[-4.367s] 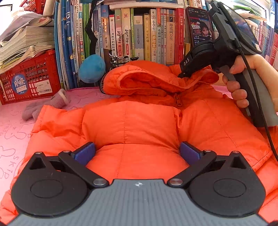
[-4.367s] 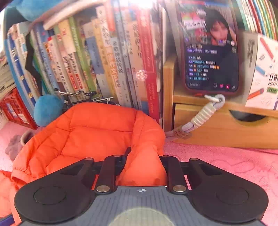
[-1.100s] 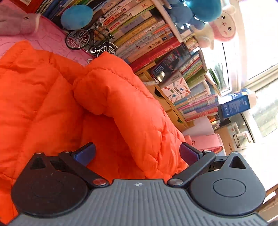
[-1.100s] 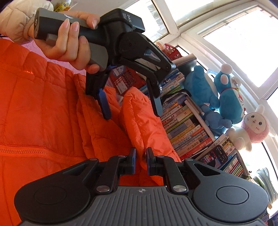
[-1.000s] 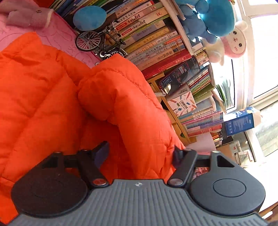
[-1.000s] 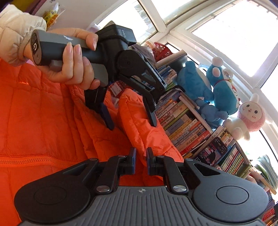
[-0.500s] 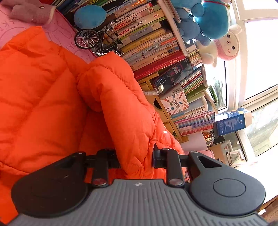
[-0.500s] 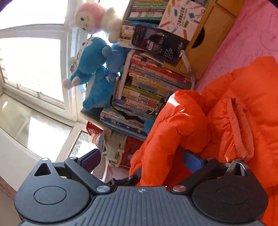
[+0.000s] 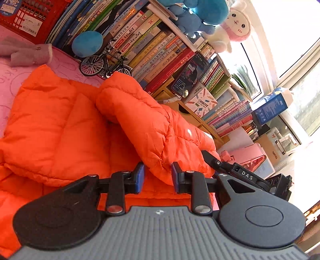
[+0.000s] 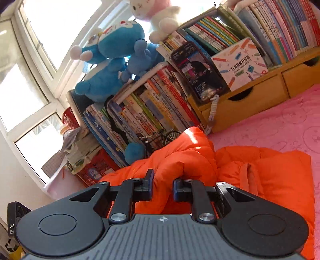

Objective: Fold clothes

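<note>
An orange puffer jacket lies on the pink table cover, with one side lifted into a thick fold. In the left wrist view my left gripper is shut on the lower edge of that raised fold, and orange fabric fills the gap between its blue pads. In the right wrist view my right gripper has its jaws closing on a bunched ridge of the jacket, with fabric squeezed between them. The right tool's black body shows just right of my left fingers.
Rows of books and a wooden drawer unit back the table. A phone leans there. A toy bicycle, a blue ball, a grey mitten and a red basket sit near the jacket. Plush toys sit on top.
My left jaws closed from wide open onto the jacket's raised fold. My right gripper let go of its pinch, rolled over, opened wide, then closed on another fold nearer the hem.
</note>
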Demonstrator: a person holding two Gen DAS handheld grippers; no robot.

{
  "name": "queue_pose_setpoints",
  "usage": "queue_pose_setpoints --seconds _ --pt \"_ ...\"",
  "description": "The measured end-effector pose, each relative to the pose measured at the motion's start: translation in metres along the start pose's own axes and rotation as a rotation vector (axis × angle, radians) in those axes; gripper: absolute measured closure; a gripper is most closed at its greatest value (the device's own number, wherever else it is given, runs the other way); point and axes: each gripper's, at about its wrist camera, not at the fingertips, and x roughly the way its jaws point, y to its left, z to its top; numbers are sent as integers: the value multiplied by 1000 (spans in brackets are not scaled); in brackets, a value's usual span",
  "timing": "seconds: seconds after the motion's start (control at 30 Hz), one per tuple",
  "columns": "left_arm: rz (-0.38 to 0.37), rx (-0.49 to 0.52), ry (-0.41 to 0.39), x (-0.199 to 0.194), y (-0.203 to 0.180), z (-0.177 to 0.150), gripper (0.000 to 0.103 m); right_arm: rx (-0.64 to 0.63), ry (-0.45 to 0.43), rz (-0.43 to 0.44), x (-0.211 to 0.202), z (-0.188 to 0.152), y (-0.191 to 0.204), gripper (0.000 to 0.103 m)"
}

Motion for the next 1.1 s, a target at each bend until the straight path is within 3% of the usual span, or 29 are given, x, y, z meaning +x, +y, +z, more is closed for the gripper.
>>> queue_pose_setpoints --seconds 0.13,0.23,0.3,0.37,0.43,0.5,0.6,0.67,0.77,0.83,0.87,0.9,0.97,1.03,1.1 --pt "109 97 -148 -33 -6 5 75 138 75 -5 2 -18 -34 91" --pt "237 241 -284 -38 -34 22 63 133 103 15 -5 -27 -31 92" --pt "308 345 -364 -26 -49 29 59 108 126 29 -9 -33 -24 92" --pt "447 472 -432 2 -60 29 50 60 140 21 -13 -37 -16 92" --pt "574 561 -412 30 -57 20 50 -15 135 -16 -17 -41 -8 92" --pt "662 625 -383 50 -51 8 50 -172 107 -107 -21 -45 6 92" --pt "710 674 -342 59 -37 -18 49 -501 54 -280 -24 -62 38 87" --pt "742 706 -314 64 -27 -35 49 -668 34 -349 -29 -73 56 84" --pt "746 701 -314 64 -26 -36 47 -799 -20 -394 -45 -79 77 73" --pt "745 683 -307 66 -24 -34 45 -909 -116 -414 -55 -81 98 65" --pt "748 677 -306 66 -23 -34 45 -979 -169 -430 -57 -82 109 53" --pt "752 672 -306 66 -22 -34 44 -1061 -224 -455 -52 -84 119 37" --pt "760 661 -306 66 -21 -33 39 -1231 -329 -507 -32 -86 138 26" --pt "765 645 -303 66 -19 -32 37 -1351 -352 -543 -1 -83 152 26" --pt "762 619 -294 66 -15 -29 36 -1401 -307 -587 29 -82 149 27"
